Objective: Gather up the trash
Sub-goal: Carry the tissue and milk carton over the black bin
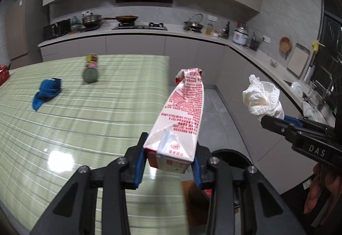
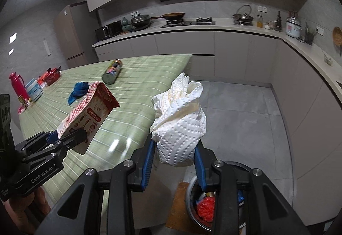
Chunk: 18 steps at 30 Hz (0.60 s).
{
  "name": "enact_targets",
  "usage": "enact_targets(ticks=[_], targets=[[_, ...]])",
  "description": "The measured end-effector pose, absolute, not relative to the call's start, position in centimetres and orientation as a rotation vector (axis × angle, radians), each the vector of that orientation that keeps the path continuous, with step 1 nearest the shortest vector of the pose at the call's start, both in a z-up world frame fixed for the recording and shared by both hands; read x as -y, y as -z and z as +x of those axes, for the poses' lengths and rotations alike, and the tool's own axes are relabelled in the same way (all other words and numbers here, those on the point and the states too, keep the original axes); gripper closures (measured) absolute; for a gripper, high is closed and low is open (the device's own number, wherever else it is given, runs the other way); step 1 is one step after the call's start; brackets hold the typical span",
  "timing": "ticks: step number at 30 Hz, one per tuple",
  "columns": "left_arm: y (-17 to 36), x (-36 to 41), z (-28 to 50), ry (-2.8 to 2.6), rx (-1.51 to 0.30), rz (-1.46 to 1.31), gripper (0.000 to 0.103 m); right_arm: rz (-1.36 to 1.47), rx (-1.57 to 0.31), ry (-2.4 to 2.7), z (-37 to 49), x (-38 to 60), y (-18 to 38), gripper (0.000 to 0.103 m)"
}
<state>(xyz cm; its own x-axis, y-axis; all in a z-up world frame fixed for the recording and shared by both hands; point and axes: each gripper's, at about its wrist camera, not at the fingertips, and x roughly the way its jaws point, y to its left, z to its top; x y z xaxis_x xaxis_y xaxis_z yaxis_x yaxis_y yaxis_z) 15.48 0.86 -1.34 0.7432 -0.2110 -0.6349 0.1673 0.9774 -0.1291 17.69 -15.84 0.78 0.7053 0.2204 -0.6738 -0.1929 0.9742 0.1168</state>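
Left gripper (image 1: 168, 162): clamped on the base of a red-and-white milk carton (image 1: 181, 115), blue pads pressing both sides. Carton tilts away from the camera, crumpled spout end farthest out, held in the air past the table's near-right corner. In right wrist view the same carton (image 2: 89, 115) sits in the left gripper (image 2: 70, 138), hanging above the table edge.

Right gripper (image 2: 174, 160): clenched on a wad of white embossed paper towel (image 2: 179, 119), wad sticking up betw. the fingers, held over the floor beside the table. From left wrist view the towel (image 1: 261, 96) shows at the tip of the right gripper (image 1: 275, 119), to the right of the carton, apart from it.

Trash bin (image 2: 192, 198): on the floor below the right gripper, partly hidden by the gripper body. Red and blue scraps visible inside. Dark rim of the bin (image 1: 233, 154) also shows just behind the left gripper.

Table (image 1: 85, 119): green striped cover. On it, well beyond both grippers: a can (image 1: 92, 68) lying on its side w/ end facing the camera, and a crumpled blue cloth (image 1: 47, 91) nearer, to its left. Not touching each other.

Far left end of table: red thermos (image 2: 18, 85), a red pot (image 2: 52, 75), small containers; details too small to tell.
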Motion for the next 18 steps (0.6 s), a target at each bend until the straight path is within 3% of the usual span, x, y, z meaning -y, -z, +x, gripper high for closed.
enact_targets(ticks=[18], targets=[[7.8,10.7,14.8,0.359,-0.854,-0.02,0.065,0.111,-0.888,-0.083,14.2,27.8,6.2,0.066]])
